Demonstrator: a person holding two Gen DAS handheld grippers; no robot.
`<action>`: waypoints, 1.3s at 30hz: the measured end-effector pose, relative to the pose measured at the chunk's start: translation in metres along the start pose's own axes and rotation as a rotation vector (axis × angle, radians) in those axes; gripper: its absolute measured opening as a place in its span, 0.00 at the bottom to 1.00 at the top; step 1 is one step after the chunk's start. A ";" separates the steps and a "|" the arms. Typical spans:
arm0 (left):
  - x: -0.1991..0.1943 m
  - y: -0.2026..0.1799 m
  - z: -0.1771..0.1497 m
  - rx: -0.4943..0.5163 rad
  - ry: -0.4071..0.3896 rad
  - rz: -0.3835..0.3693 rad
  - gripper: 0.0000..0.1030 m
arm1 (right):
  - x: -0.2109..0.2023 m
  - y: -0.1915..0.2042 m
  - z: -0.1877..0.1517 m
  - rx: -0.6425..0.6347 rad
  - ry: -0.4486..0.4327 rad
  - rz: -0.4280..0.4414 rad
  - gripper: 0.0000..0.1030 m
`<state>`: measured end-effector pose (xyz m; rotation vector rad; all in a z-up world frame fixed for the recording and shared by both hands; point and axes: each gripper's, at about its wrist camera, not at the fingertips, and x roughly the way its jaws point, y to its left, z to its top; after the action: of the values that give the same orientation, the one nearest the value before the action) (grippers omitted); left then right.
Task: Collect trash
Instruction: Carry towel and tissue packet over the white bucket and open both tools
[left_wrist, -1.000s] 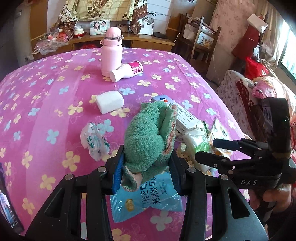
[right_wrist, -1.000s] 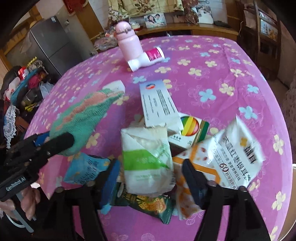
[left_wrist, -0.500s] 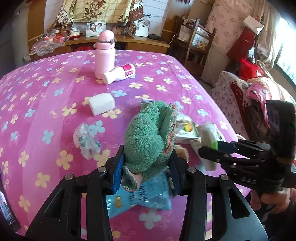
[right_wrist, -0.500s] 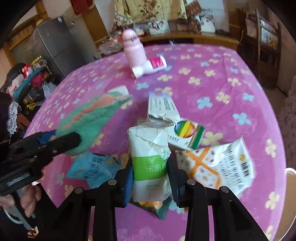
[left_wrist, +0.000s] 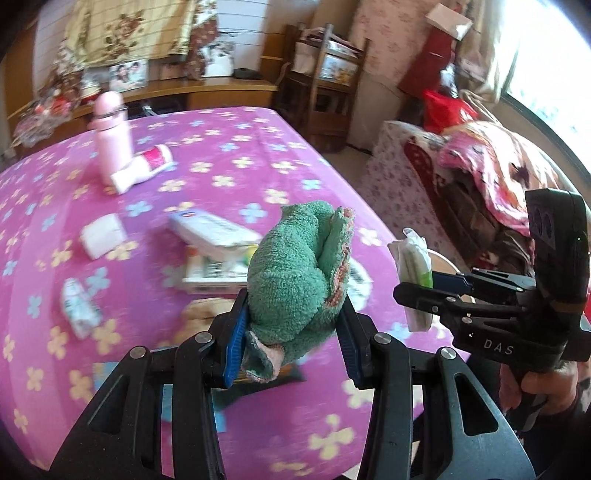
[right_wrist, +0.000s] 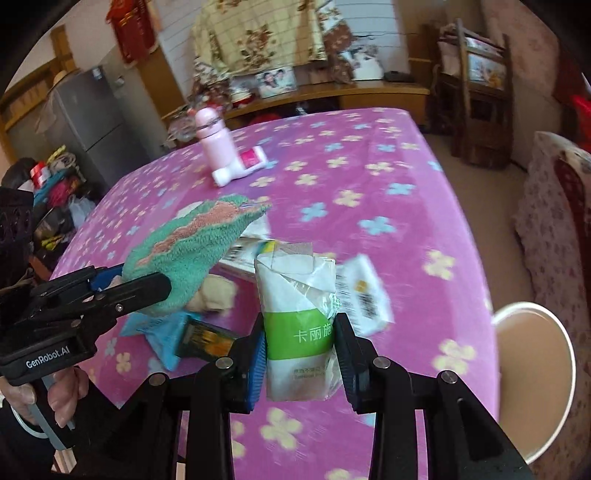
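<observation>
My left gripper is shut on a folded green towel and holds it above the table's near edge; it also shows in the right wrist view. My right gripper is shut on a white and green tissue packet, lifted off the table; the packet shows in the left wrist view at the right. More trash lies on the pink flowered tablecloth: a white box, a blue wrapper, a dark snack wrapper, a white packet and a crumpled wrapper.
A white bin stands beside the table at the right. A pink bottle, a lying white bottle and a white block are on the far table. An armchair and shelves are to the right.
My right gripper closed on the tissue packet and lifted it off the pile, moving right toward the table edge. My left gripper, still holding the towel, also drifted right.
</observation>
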<state>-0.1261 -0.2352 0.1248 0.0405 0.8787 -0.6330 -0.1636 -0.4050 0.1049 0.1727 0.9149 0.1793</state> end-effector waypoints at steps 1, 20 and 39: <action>0.002 -0.007 0.001 0.010 0.003 -0.007 0.41 | -0.006 -0.008 -0.002 0.009 -0.006 -0.017 0.32; 0.072 -0.141 0.010 0.168 0.075 -0.122 0.41 | -0.064 -0.142 -0.050 0.219 -0.030 -0.223 0.32; 0.139 -0.210 0.000 0.200 0.185 -0.204 0.41 | -0.060 -0.223 -0.098 0.381 0.041 -0.299 0.32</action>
<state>-0.1726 -0.4765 0.0693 0.1938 1.0032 -0.9179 -0.2592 -0.6286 0.0425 0.3823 0.9980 -0.2720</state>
